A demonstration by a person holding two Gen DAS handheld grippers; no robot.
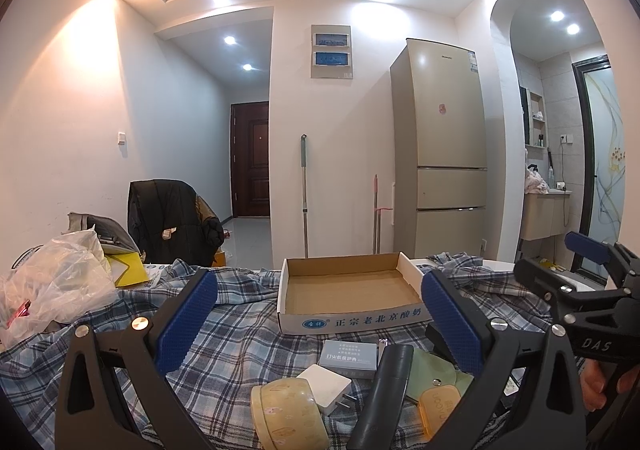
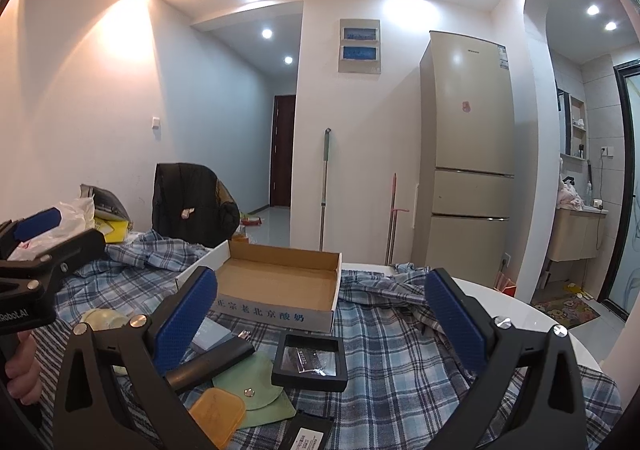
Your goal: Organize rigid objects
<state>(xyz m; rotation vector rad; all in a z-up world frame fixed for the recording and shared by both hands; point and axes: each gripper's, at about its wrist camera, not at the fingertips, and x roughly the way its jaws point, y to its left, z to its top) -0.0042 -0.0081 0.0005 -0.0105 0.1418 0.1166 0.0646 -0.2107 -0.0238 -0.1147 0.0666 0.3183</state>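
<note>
Two grippers, left gripper (image 1: pixel 320 326) and right gripper (image 2: pixel 320 326), both spread wide and empty, before one cardboard tray (image 1: pixel 348 320).

Fridge (image 1: pixel 444 146), mop (image 1: pixel 304 186), jacket on chair (image 1: pixel 172 222), plastic bag (image 1: pixel 60 282)

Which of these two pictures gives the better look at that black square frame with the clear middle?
The right wrist view. There the black square frame lies whole on the plaid cloth, between the open tongs, clear centre visible. The left wrist view does not show it: that side is blocked by the tongs' arm.
</note>
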